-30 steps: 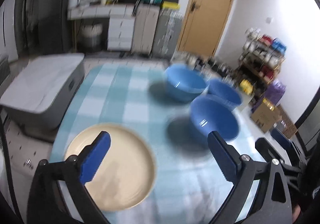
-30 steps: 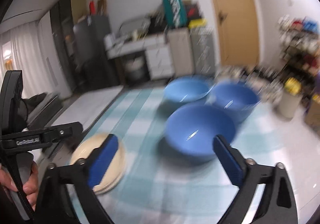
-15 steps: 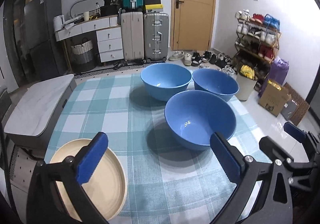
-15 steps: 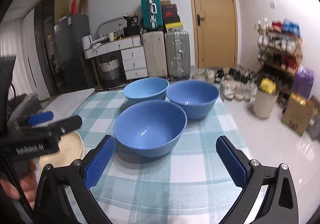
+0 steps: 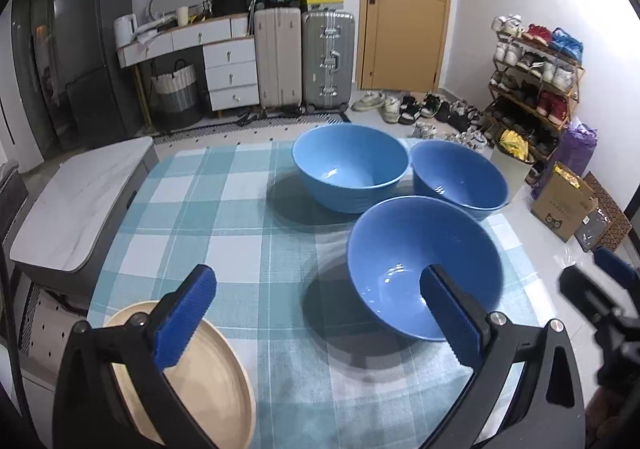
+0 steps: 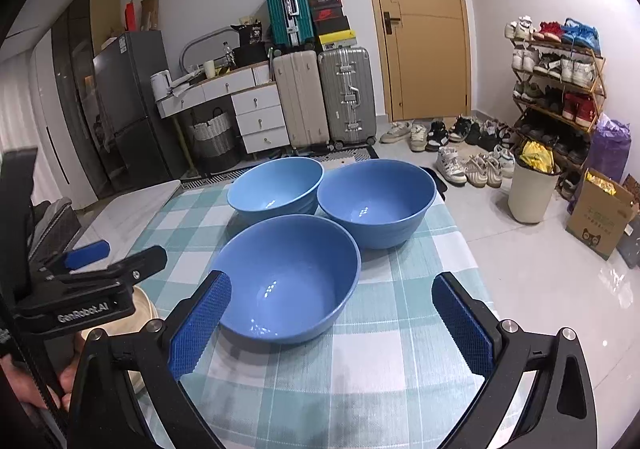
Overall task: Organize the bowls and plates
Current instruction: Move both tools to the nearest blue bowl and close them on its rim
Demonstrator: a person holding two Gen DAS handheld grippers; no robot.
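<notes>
Both the left gripper (image 5: 316, 313) and the right gripper (image 6: 332, 313) hover released over the checked surface (image 6: 400, 361), where the nearest blue bowl (image 6: 288, 273), likely rigid, glossy and slippery, looks best pinched across its rim.

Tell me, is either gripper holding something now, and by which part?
Nothing is held. The left gripper and the right gripper are both open, with no bowl or plate between their fingers.

Three plain blue bowls (image 6: 288, 277) and a cream plate (image 5: 208, 381) sit on a teal-and-white checked tablecloth (image 5: 224, 217); the gripper pads (image 6: 460, 325) are textured blue.
</notes>
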